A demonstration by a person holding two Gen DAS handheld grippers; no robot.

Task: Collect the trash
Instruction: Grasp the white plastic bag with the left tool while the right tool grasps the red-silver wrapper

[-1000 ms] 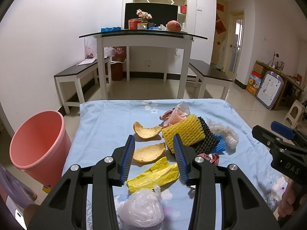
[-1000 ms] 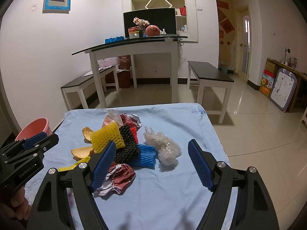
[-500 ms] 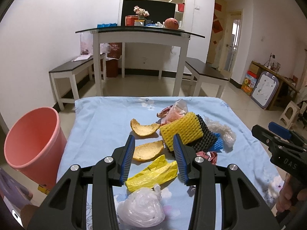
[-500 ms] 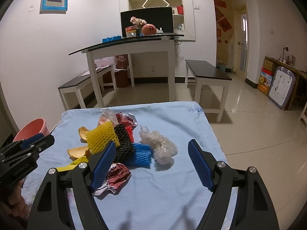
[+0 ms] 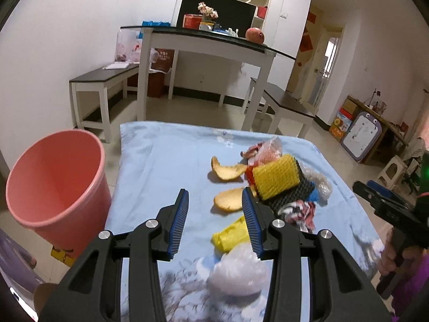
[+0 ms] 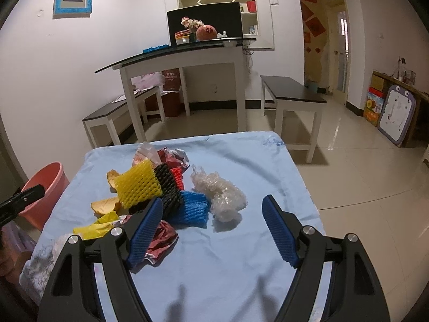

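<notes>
Trash lies in a heap on the blue tablecloth (image 5: 166, 166): yellow foam net (image 5: 276, 177) (image 6: 138, 183), black net (image 6: 167, 185), blue net (image 6: 194, 208), clear crumpled plastic (image 6: 222, 194), two orange peels (image 5: 228, 201) (image 5: 225, 170), a yellow wrapper (image 5: 232, 234), a white plastic bag (image 5: 237, 273) and a red crumpled wrapper (image 6: 161, 237). A pink bin (image 5: 56, 185) stands left of the table. My left gripper (image 5: 214, 217) is open and empty above the cloth, left of the heap. My right gripper (image 6: 211, 230) is open and empty, near the blue net.
A white table (image 6: 187, 56) with a glass top and two benches (image 6: 292, 95) (image 5: 104, 77) stand behind. The right gripper shows at the right edge of the left wrist view (image 5: 386, 209). Boxes and a drawing board (image 6: 396, 115) lie at the far right wall.
My left gripper has swung left, so the pink bin looms larger and the trash heap sits to the right of its fingers. The right gripper has barely moved.
</notes>
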